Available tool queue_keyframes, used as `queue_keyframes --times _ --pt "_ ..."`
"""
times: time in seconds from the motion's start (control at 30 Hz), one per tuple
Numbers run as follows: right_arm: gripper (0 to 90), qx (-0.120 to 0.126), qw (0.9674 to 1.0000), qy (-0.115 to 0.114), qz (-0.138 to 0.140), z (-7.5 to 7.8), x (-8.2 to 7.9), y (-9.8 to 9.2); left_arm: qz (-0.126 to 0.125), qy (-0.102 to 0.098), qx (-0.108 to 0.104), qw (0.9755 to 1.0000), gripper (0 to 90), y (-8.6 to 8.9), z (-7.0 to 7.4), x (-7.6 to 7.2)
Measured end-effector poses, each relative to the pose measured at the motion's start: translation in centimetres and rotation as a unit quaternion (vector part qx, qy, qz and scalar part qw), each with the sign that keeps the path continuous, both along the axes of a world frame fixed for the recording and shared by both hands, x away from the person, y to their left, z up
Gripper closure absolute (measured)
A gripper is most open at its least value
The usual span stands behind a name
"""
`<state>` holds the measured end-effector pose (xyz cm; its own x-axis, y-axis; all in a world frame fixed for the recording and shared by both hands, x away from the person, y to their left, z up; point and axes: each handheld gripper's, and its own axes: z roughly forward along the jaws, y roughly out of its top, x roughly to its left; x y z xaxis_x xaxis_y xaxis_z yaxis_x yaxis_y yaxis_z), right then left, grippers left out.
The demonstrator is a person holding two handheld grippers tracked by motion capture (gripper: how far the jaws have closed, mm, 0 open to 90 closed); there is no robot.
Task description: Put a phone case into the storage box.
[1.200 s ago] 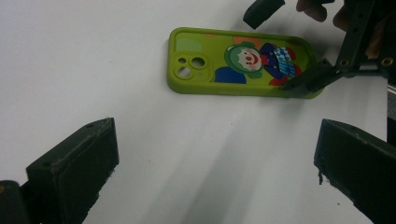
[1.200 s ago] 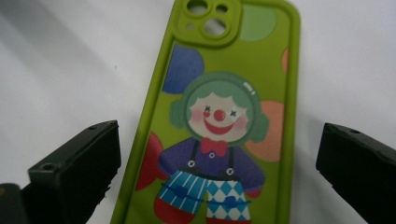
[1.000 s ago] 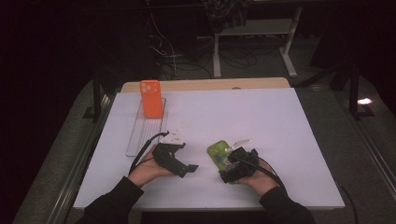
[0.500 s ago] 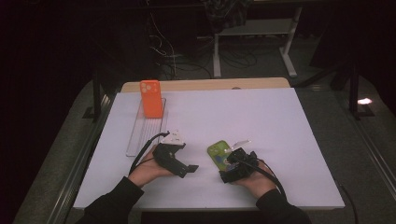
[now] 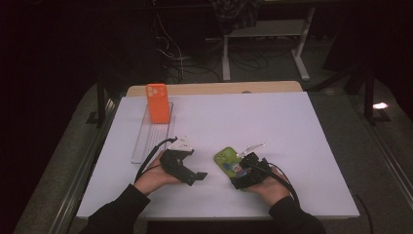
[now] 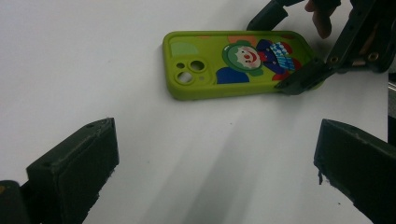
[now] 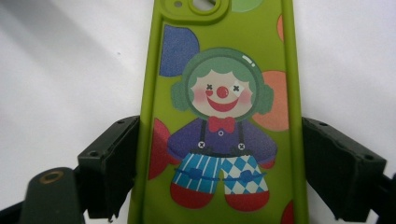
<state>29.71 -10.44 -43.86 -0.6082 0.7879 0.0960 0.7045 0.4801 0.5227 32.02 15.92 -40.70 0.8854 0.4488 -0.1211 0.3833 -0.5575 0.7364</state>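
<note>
A green phone case (image 5: 228, 162) printed with a clown lies flat on the white table. My right gripper (image 5: 237, 171) straddles its lower end. The jaws have just been closing with the case (image 7: 219, 112) between them, and both pads now touch its long sides. The left gripper view has the same case (image 6: 233, 63) ahead, with the right gripper's fingertips (image 6: 299, 79) at its near edge. My left gripper (image 5: 194, 176) rests on the table to the left of the case. Its jaws stand wide open (image 6: 215, 154) over bare white surface.
An orange phone case (image 5: 157, 102) stands upright at the far end of a clear ribbed tray (image 5: 148, 141) on the table's left side. The white table top (image 5: 292, 131) stretches to the right and back. Cables and a desk frame lie on the dark floor beyond.
Both hands have stayed where they were. The right gripper's jaws have drawn in slightly around the green case.
</note>
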Motion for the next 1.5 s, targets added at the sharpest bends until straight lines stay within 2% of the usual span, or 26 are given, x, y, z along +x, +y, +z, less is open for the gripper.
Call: queue_keyframes --times 0.03,0.13,0.3,0.43,0.57,0.67,0.73,0.8,0.9,0.93,0.97,1.13,1.3,1.4,1.43,1.5 --pt "15.5 0.005 1.0000 0.005 0.003 0.1 0.1 -0.3 -0.003 -0.002 0.000 1.0000 0.0 0.1 0.1 0.1" --pt "15.4 0.007 0.9995 0.000 0.029 0.7 0.8 -1.3 -0.009 -0.005 -0.004 0.9999 0.0 0.1 0.7 0.5" --pt "15.3 0.015 0.9972 -0.019 0.071 2.1 2.3 -3.0 -0.024 -0.014 -0.016 0.9995 0.0 0.2 2.0 1.5" --pt "15.3 0.015 0.9933 -0.031 0.110 3.3 3.4 -3.8 -0.054 -0.028 -0.003 0.9982 0.0 0.1 2.8 2.1" --pt "15.3 0.026 0.9871 -0.037 0.154 4.6 4.1 -4.1 -0.081 -0.041 0.002 0.9959 0.0 -0.4 3.3 2.6" --pt "15.3 0.009 0.9793 -0.049 0.196 5.3 4.6 -4.0 -0.099 -0.050 -0.004 0.9938 0.0 -0.8 3.8 2.9" --pt "15.3 0.012 0.9748 -0.049 0.217 5.7 4.8 -3.8 -0.112 -0.058 -0.002 0.9920 0.0 -1.0 4.3 3.0" --pt "15.3 0.013 0.9681 -0.055 0.244 6.0 5.2 -3.6 -0.121 -0.064 -0.004 0.9906 0.0 -1.2 4.8 3.3" --pt "15.3 0.015 0.9625 -0.050 0.266 6.3 5.4 -3.1 -0.136 -0.070 -0.001 0.9883 0.0 -1.3 5.3 3.6" --pt "15.3 0.015 0.9595 -0.052 0.276 6.4 5.6 -2.9 -0.140 -0.074 0.000 0.9875 0.0 -1.3 5.5 3.8" --pt "15.3 0.014 0.9560 -0.054 0.288 6.4 5.7 -2.7 -0.143 -0.073 0.000 0.9870 0.0 -1.4 5.6 3.9" --pt "15.3 0.019 0.9430 -0.051 0.328 6.9 6.1 -1.4 -0.164 -0.071 -0.007 0.9838 0.0 -1.6 5.9 4.2" --pt "15.3 0.023 0.9293 -0.048 0.366 7.1 6.4 0.0 -0.193 -0.067 0.002 0.9789 0.0 -2.0 5.6 4.1" --pt "15.3 0.030 0.9240 -0.043 0.379 7.2 6.2 0.5 -0.213 -0.061 0.017 0.9749 0.0 -2.3 5.2 3.8" --pt "15.3 0.036 0.9222 -0.040 0.383 7.1 6.2 0.6 -0.217 -0.056 0.022 0.9744 0.0 -2.4 5.1 3.7" --pt "15.3 0.029 0.9200 -0.039 0.389 7.0 6.1 0.8 -0.222 -0.053 0.025 0.9733 0.0 -2.7 4.9 3.6"
